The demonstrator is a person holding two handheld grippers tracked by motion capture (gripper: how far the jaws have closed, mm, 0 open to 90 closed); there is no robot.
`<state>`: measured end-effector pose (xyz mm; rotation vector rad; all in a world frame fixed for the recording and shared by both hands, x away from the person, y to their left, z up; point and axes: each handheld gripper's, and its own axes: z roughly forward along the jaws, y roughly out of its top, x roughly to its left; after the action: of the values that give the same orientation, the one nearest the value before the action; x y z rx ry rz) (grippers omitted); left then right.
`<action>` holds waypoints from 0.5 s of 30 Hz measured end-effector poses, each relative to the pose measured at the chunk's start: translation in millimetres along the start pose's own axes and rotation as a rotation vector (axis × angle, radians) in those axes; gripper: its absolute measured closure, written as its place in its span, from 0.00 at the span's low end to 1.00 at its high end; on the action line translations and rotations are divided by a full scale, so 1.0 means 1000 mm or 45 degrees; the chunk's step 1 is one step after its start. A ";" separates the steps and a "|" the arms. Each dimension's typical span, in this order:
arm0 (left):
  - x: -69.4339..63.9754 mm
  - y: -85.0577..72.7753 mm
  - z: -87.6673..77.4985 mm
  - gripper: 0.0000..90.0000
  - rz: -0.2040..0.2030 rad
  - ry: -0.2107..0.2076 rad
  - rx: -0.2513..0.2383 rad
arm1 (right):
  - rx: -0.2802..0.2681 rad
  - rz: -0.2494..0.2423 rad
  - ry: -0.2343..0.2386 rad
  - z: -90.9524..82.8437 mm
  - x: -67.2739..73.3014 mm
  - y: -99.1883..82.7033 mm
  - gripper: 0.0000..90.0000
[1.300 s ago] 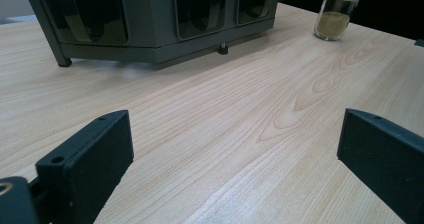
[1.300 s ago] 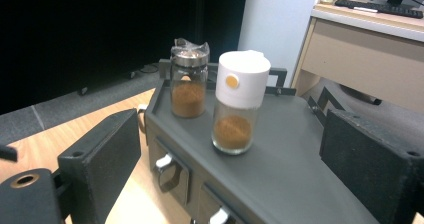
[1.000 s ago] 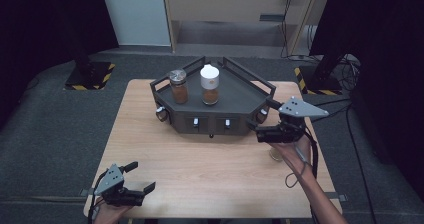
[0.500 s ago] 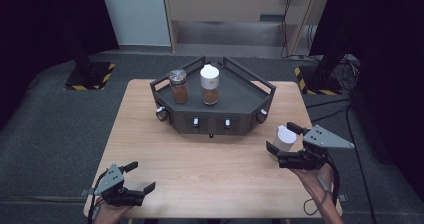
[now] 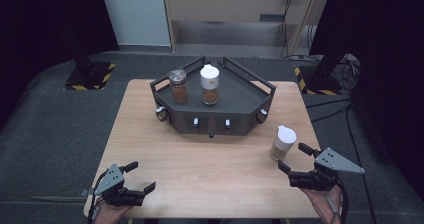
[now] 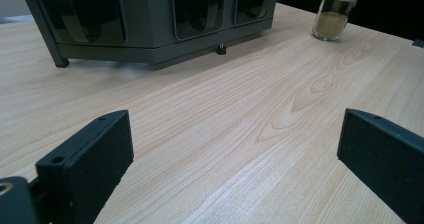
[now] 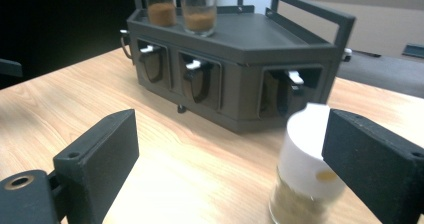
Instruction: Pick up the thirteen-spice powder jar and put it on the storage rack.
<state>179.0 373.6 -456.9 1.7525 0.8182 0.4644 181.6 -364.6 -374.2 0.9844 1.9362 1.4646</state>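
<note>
A dark angular rack (image 5: 235, 96) stands at the table's middle back, with small drawers along its front. On its top stand a brown-filled jar with a metal lid (image 5: 178, 86) and a taller jar with a white lid (image 5: 209, 84). A third jar, white-lidded with yellowish contents (image 5: 283, 143), stands on the table right of the rack. My right gripper (image 5: 292, 157) is open just in front of it, not touching; the jar (image 7: 305, 179) sits near the right jaw, ahead of the gripper (image 7: 230, 154). My left gripper (image 5: 140, 177) rests open and empty near the front left edge, facing the rack (image 6: 150, 19) and the far jar (image 6: 335, 14).
The wooden table (image 5: 220, 174) has bare room between the two grippers and in front of the rack. Dark carpet surrounds it, with stand bases with striped tape (image 5: 90, 76) at the back left and back right.
My right gripper came from the rack's right side toward the near right edge. The white-lidded yellowish jar now stands free on the table, with the gripper drawn back from it. The left gripper has stayed still.
</note>
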 end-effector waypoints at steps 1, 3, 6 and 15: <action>0.000 0.000 0.000 0.00 -0.002 -0.001 -0.001 | 0.001 0.012 -0.003 -0.001 0.000 -0.004 0.09; 0.000 0.000 0.000 0.00 -0.004 -0.001 -0.002 | 0.007 0.023 -0.009 -0.004 0.000 -0.010 0.09; 0.001 -0.001 0.000 0.00 -0.006 -0.002 -0.004 | 0.014 0.041 -0.017 -0.007 -0.001 -0.021 0.09; 0.001 -0.001 0.000 0.00 -0.008 -0.004 -0.002 | 0.042 0.022 -0.026 -0.008 0.001 -0.041 0.09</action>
<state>179.6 374.1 -457.6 1.7481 0.8207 0.4581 165.0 -375.2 -410.8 1.0289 1.9479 1.4304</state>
